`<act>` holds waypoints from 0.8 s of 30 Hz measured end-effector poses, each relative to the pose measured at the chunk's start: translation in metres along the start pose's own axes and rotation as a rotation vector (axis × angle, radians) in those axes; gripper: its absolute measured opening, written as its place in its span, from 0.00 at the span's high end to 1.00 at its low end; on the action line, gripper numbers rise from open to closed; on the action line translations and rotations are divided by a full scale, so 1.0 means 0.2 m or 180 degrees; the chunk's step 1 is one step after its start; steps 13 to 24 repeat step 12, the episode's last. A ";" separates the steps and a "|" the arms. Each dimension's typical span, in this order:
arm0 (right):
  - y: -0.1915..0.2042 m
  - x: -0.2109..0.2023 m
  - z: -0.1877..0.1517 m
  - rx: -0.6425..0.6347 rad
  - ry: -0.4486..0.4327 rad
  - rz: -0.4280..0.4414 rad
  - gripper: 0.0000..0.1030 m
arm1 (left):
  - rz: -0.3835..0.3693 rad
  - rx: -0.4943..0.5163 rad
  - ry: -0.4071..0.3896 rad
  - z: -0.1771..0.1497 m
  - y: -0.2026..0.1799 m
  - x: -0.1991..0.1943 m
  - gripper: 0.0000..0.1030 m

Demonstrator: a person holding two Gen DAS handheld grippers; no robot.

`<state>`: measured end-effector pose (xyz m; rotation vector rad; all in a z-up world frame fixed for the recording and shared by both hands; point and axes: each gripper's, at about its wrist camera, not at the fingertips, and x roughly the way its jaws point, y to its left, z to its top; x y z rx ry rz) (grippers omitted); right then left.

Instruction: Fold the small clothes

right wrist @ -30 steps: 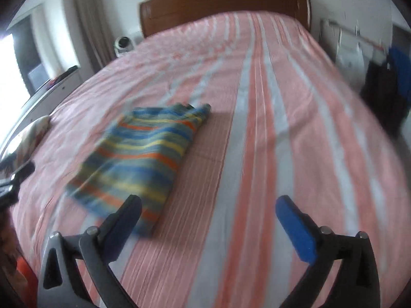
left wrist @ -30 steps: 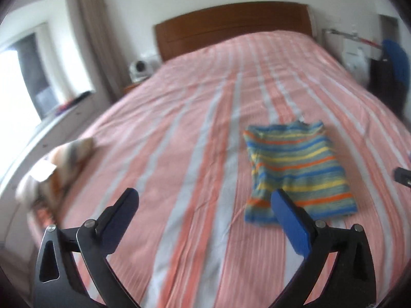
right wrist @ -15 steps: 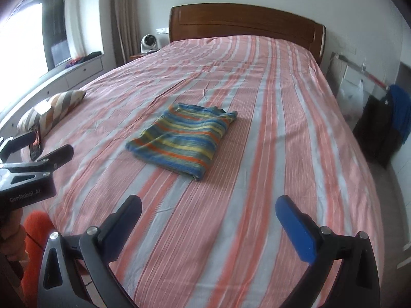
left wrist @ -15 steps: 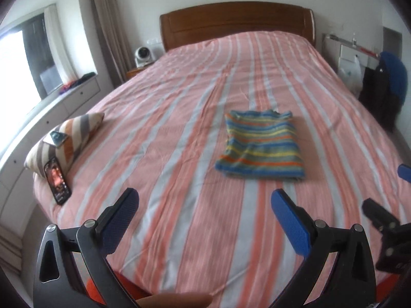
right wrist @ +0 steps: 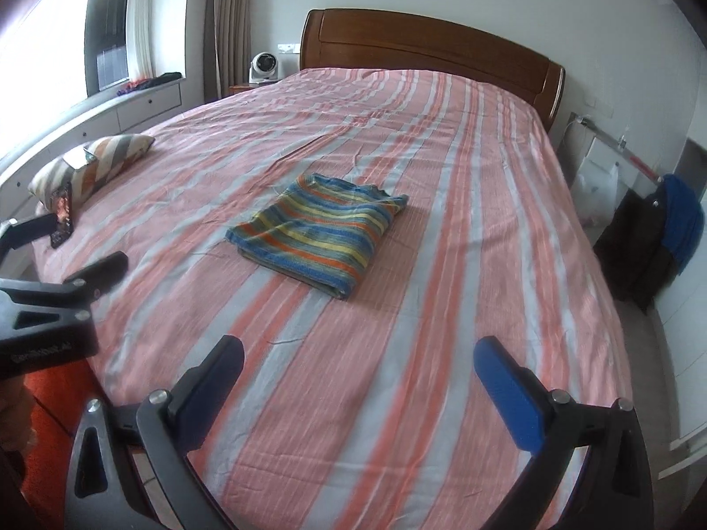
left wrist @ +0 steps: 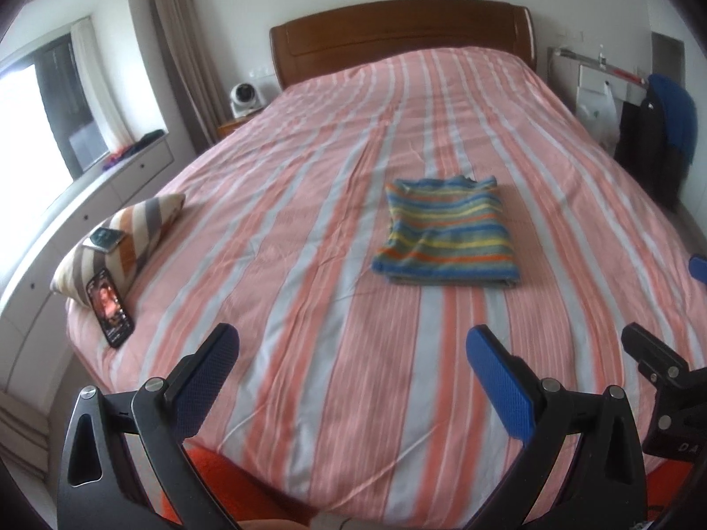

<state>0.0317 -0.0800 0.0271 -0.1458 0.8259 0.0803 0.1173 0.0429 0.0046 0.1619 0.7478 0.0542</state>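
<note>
A small striped garment (left wrist: 446,232), blue, yellow and orange, lies folded into a flat rectangle in the middle of the striped bed (left wrist: 309,265); it also shows in the right wrist view (right wrist: 320,232). My left gripper (left wrist: 351,364) is open and empty, held above the bed's foot edge, well short of the garment. My right gripper (right wrist: 360,375) is open and empty, also back at the foot edge. Each gripper shows at the side of the other's view.
A striped cushion (left wrist: 121,238) with a small device on top and a phone (left wrist: 110,307) leaning on it sit at the bed's left edge. A wooden headboard (left wrist: 397,35) is at the far end. Dark and blue clothes (left wrist: 658,132) hang at the right. An orange rug (right wrist: 53,402) lies below.
Both grippers have pulled back from just above the folded garment to the foot of the bed. The garment stays folded in place. Both grippers stay open.
</note>
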 end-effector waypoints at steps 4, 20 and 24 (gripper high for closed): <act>-0.01 -0.01 -0.01 0.0035 -0.0015 0.0017 0.00 | -0.0045 0.0019 -0.0049 0.00 -0.02 -0.03 0.00; -0.02 -0.07 0.00 0.0063 -0.0097 0.0044 0.00 | -0.0089 -0.0007 -0.0091 0.00 -0.03 -0.08 0.00; -0.02 -0.07 0.00 0.0063 -0.0097 0.0044 0.00 | -0.0089 -0.0007 -0.0091 0.00 -0.03 -0.08 0.00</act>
